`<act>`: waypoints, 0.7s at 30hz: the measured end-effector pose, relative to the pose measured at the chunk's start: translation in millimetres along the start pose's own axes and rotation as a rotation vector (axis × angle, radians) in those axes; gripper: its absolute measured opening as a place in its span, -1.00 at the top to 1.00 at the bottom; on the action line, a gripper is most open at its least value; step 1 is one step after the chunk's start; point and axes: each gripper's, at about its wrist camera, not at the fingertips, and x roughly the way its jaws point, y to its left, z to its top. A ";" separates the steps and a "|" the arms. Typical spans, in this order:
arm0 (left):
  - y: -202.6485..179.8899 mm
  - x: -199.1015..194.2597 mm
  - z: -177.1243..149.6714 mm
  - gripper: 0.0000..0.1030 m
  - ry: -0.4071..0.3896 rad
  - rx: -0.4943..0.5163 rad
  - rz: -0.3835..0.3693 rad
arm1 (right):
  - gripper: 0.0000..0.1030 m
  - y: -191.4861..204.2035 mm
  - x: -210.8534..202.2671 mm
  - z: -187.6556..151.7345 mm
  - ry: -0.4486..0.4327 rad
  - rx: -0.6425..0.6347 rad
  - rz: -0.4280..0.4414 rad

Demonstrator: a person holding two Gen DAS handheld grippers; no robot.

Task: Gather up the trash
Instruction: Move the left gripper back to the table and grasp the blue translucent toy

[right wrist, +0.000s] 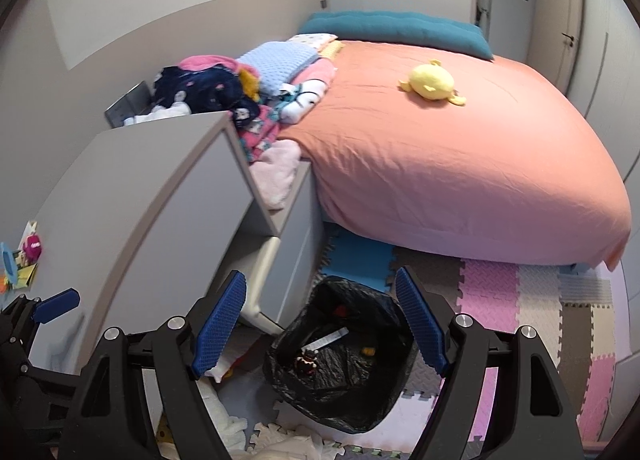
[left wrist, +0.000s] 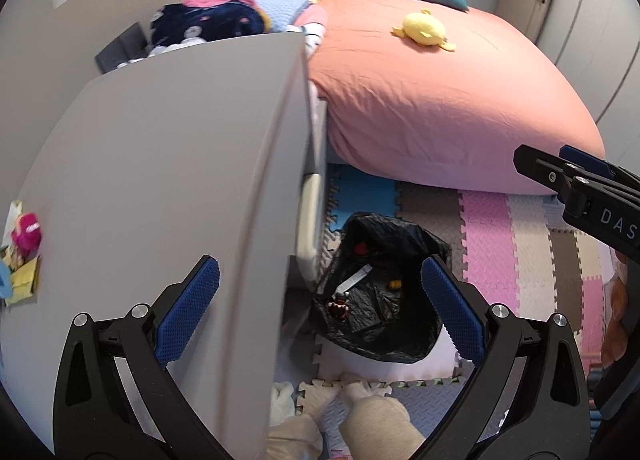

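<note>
An open black trash bag lies on the foam floor mat beside a grey cabinet; it also shows in the right wrist view. Inside it are a white wrapper, a small dark red piece and other bits. My left gripper is open and empty, above the cabinet edge and the bag. My right gripper is open and empty, above the bag. Colourful scraps lie at the far left of the cabinet top, also seen in the right wrist view.
The grey cabinet fills the left. A bed with a salmon cover stands behind, with a yellow plush toy and piled clothes. Coloured foam mats cover the floor. White cloth lies near the bottom.
</note>
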 end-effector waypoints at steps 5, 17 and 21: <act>37.3 -10.0 -5.8 -0.90 -0.011 -0.066 0.032 | -0.51 35.5 0.7 2.5 -0.001 -0.047 0.039; 154.6 -46.7 -30.2 -0.90 -0.055 -0.275 0.163 | -0.51 146.3 3.3 4.3 0.002 -0.197 0.167; 195.7 -57.9 -39.8 -0.90 -0.054 -0.348 0.220 | -0.51 175.5 5.6 6.5 0.006 -0.221 0.209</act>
